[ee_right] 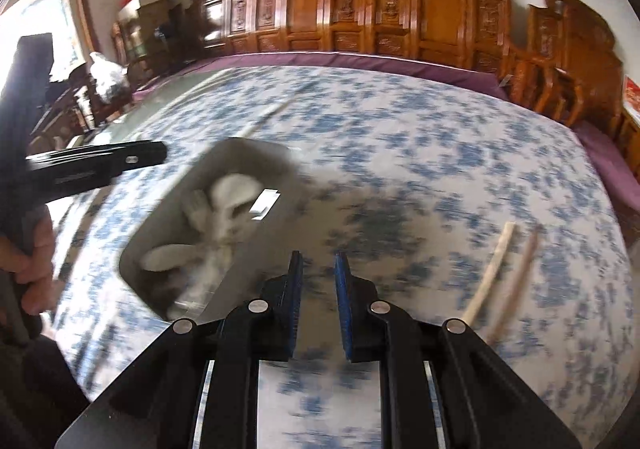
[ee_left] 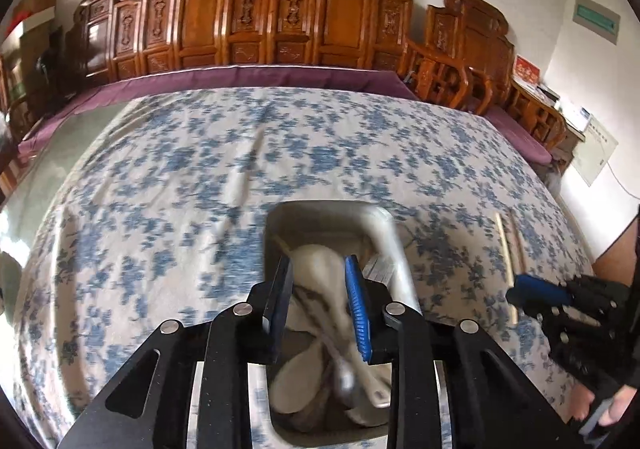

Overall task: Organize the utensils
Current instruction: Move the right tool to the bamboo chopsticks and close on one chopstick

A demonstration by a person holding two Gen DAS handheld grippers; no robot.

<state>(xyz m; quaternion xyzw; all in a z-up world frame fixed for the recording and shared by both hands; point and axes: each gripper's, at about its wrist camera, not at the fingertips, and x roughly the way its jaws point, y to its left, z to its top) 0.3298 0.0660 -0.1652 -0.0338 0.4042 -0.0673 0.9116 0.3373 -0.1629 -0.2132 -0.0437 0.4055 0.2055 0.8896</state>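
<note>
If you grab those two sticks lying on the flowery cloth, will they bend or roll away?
The chopsticks look thin and stiff, so they probably won't flop. Being slim, they may roll or slip from the pads. The soft tablecloth should slow any rolling.

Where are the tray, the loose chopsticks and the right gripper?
tray point(ee_left: 384, 217): left wrist view, far right corner of its rim.
chopsticks point(ee_right: 496, 261): right wrist view, middle of the pale stick.
right gripper point(ee_right: 318, 305): right wrist view, gap midway between its fingertips.
</note>
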